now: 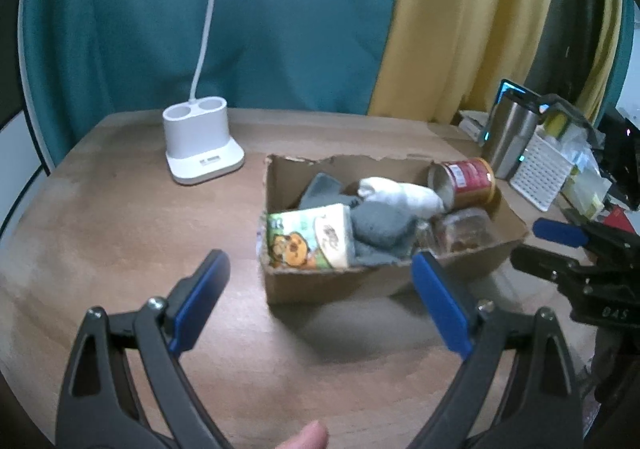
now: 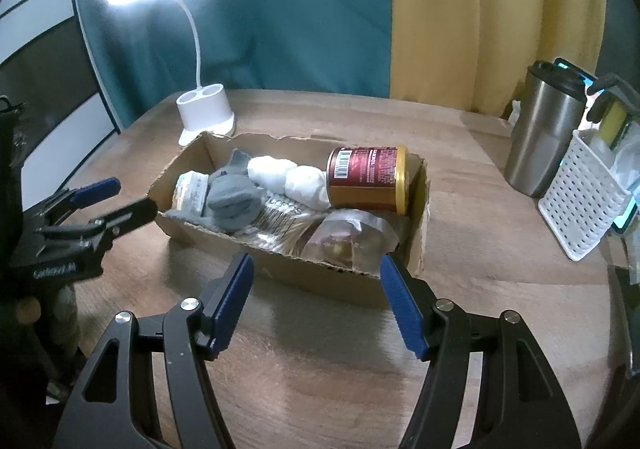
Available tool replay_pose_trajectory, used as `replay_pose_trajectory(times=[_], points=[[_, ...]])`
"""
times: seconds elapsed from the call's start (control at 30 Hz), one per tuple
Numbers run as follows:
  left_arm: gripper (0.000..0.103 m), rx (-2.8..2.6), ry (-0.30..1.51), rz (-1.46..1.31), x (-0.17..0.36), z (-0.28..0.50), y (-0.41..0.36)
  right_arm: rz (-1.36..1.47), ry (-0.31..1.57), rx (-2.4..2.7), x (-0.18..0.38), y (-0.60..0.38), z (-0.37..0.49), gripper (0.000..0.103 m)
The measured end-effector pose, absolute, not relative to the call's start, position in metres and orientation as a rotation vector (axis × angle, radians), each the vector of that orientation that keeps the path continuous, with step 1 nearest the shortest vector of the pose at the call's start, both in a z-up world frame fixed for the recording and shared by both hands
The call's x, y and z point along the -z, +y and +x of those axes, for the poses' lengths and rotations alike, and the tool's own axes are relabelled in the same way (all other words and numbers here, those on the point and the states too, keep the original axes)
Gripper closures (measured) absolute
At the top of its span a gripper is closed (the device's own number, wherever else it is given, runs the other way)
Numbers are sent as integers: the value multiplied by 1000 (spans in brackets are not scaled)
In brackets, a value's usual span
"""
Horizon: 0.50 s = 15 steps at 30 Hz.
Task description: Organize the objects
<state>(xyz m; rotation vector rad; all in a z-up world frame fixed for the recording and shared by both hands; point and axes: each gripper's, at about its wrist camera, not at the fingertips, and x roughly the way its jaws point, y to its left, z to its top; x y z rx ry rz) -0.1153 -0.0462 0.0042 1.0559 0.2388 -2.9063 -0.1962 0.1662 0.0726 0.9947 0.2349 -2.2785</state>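
Observation:
A torn cardboard box (image 1: pixel 360 283) (image 2: pixel 420 209) lies on the wooden table. Inside it are a green and orange carton (image 1: pixel 308 235) (image 2: pixel 192 189), a grey sock (image 1: pixel 380 227) (image 2: pixel 232 201), a white rolled cloth (image 1: pixel 404 195) (image 2: pixel 288 177), a red and gold can (image 1: pixel 464 181) (image 2: pixel 368 179) on its side, and a clear packet (image 1: pixel 464 233) (image 2: pixel 348 237). My left gripper (image 1: pixel 320 269) (image 2: pixel 134 195) is open and empty, just short of the box's left end. My right gripper (image 2: pixel 316 265) (image 1: pixel 526 241) hangs before the box's long side, open and empty.
A white desk lamp base (image 1: pixel 200 149) (image 2: pixel 206 111) stands behind the box, its head lit above. A steel tumbler (image 1: pixel 508 133) (image 2: pixel 544 137) and a white perforated basket (image 1: pixel 540 173) (image 2: pixel 584 201) crowd the right edge. Teal and yellow curtains hang behind.

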Motion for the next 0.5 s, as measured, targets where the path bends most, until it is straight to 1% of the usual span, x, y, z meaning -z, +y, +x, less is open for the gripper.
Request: replay_pose_trajectory(times=[0.1, 0.2, 0.37, 0.4, 0.43, 0.5], points=[[9, 2898, 271, 1053, -3, -111, -47, 987, 231, 2287, -74, 166, -191, 34], [9, 2896, 285, 1049, -1, -107, -49, 978, 225, 2297, -75, 167, -186, 24], [9, 2901, 254, 1026, -1, -98, -50, 964, 222, 2317, -76, 171, -176, 23], [7, 2905, 250, 1012, -2, -95, -50, 964, 221, 2321, -75, 172, -174, 23], [4, 2907, 249, 1006, -3, -93, -50, 965, 218, 2327, -75, 172, -173, 23], [3, 2915, 253, 997, -5, -89, -49, 971, 212, 2338, -73, 175, -170, 23]])
